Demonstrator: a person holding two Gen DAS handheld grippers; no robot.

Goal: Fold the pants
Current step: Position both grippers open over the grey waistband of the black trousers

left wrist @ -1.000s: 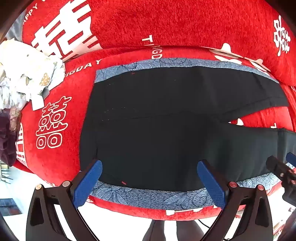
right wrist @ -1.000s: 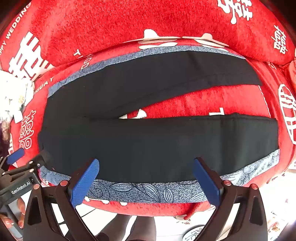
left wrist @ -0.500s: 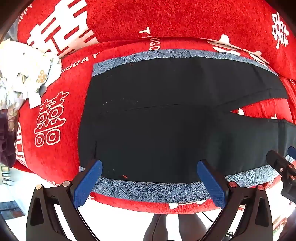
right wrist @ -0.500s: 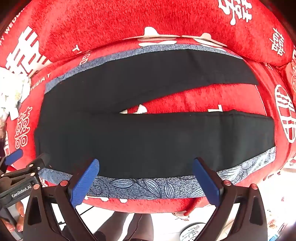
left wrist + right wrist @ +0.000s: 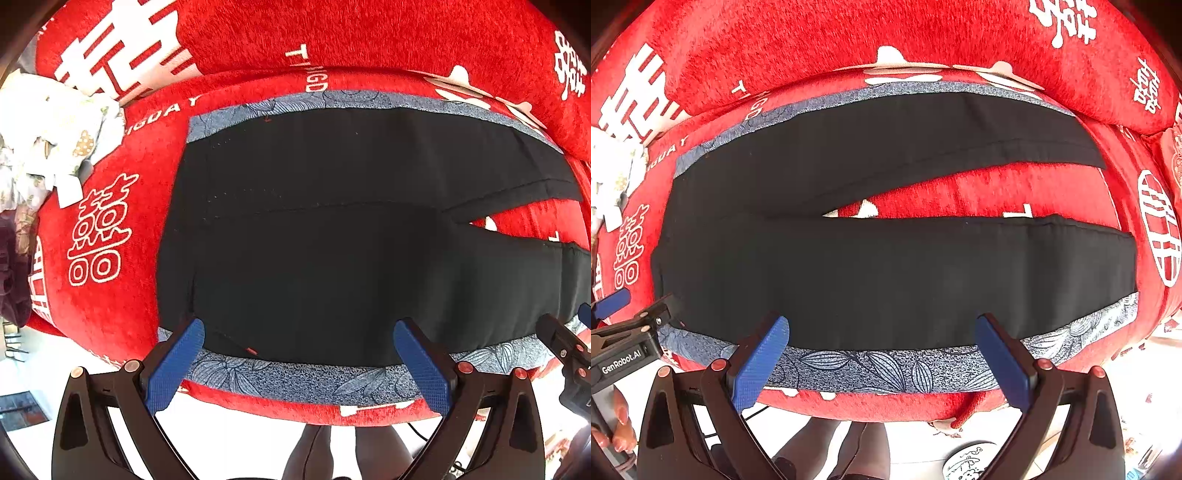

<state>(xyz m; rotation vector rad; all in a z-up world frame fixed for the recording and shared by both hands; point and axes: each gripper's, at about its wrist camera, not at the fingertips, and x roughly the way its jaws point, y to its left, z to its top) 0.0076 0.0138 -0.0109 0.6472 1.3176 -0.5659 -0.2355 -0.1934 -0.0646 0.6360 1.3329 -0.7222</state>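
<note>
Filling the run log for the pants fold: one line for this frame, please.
stage: pre-grasp | pants: flat on blue mat, legs apart, unfolded | left gripper: open, at waist-end near edge | right gripper: open, at near leg edge

- Both views are bright and evenly lit; the red cover (image 5: 122,302) looks saturated.
- The floor (image 5: 22,373) beyond the near edge is blown out to white glare.
- The black pants (image 5: 886,273) read as a flat dark mass, with only faint seams visible and no fold shadows.
- Strong fisheye bending curves straight edges, and the corners fall to black vignette.
- Slight softness at the far left on the pale cloth (image 5: 48,122); the centre is sharp.
</note>
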